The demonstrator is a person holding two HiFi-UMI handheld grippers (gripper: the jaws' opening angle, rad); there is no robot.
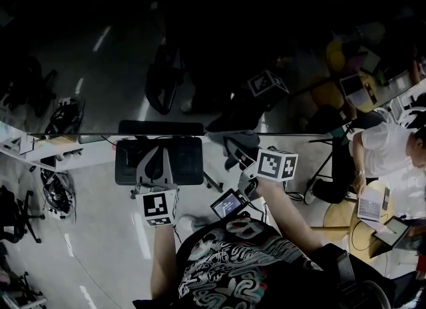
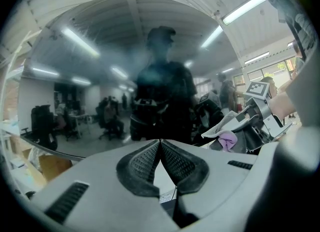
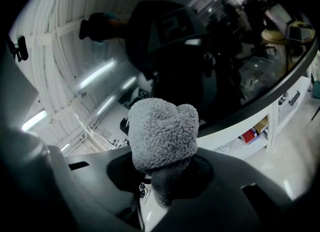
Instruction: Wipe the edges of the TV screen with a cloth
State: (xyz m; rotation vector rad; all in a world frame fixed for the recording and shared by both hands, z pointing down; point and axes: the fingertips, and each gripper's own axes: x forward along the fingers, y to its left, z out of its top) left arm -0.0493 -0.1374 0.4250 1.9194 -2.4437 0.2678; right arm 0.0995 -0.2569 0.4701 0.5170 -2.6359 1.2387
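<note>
The TV screen (image 1: 200, 48) is a dark glossy pane that mirrors the room; its lower edge (image 1: 200, 134) runs across the head view. My right gripper (image 3: 162, 168) is shut on a fluffy grey cloth (image 3: 162, 133), held close to the screen (image 3: 225, 71) near its dark edge strip (image 3: 280, 83). In the head view this gripper (image 1: 241, 156) is at the edge, right of centre. My left gripper (image 2: 160, 142) has its ribbed pads pressed together with nothing between them, pointing at the screen (image 2: 100, 76). It sits left of the right gripper (image 2: 260, 113) and the cloth (image 2: 226, 128).
A white shelf unit (image 3: 260, 131) with small items stands under the TV. A black office chair (image 1: 160, 161) stands on the floor below the edge. A person in white sits at a round table (image 1: 373, 214) with laptops on the right. Cables lie at the left (image 1: 56, 188).
</note>
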